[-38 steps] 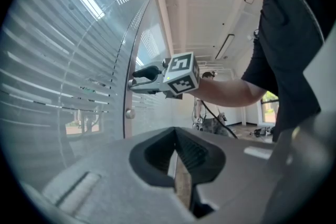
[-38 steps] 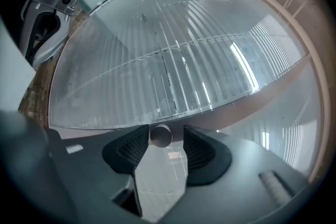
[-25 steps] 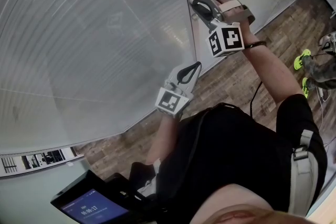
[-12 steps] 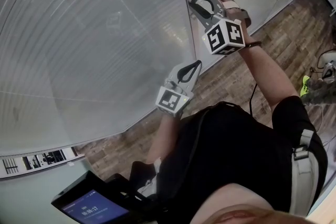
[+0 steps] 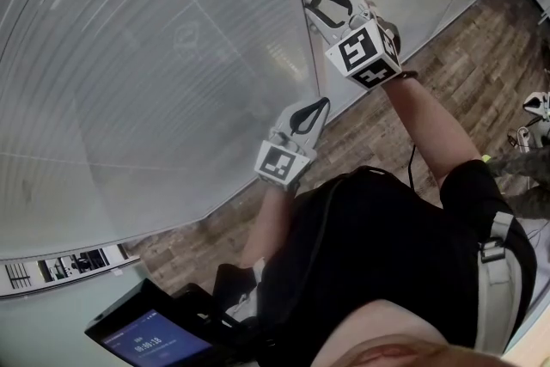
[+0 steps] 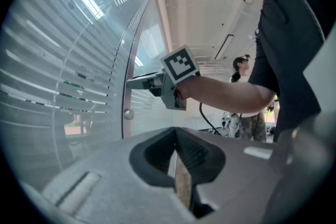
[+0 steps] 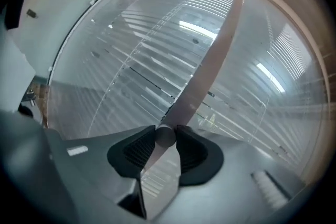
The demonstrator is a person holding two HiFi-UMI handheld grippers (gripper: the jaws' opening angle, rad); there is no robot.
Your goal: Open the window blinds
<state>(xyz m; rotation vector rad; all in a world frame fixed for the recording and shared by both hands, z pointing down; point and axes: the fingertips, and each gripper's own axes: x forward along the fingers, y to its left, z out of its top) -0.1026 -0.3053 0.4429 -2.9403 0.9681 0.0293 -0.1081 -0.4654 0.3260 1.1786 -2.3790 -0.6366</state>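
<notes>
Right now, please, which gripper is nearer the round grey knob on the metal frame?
Right. The right gripper clamps the round grey knob; the left gripper hangs lower, clear of it.

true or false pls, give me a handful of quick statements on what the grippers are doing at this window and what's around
1. The right gripper is closed on a round knob on the window frame. True.
2. The left gripper grips that knob too. False: it hangs lower, off the frame, jaws together with nothing between them.
3. The blinds are drawn right up, leaving bare glass. False: slats span the pane.
4. The floor is carpeted. False: it shows a wood-plank pattern.
5. A device with a lit screen sits at the bottom of the head view. True.
</notes>
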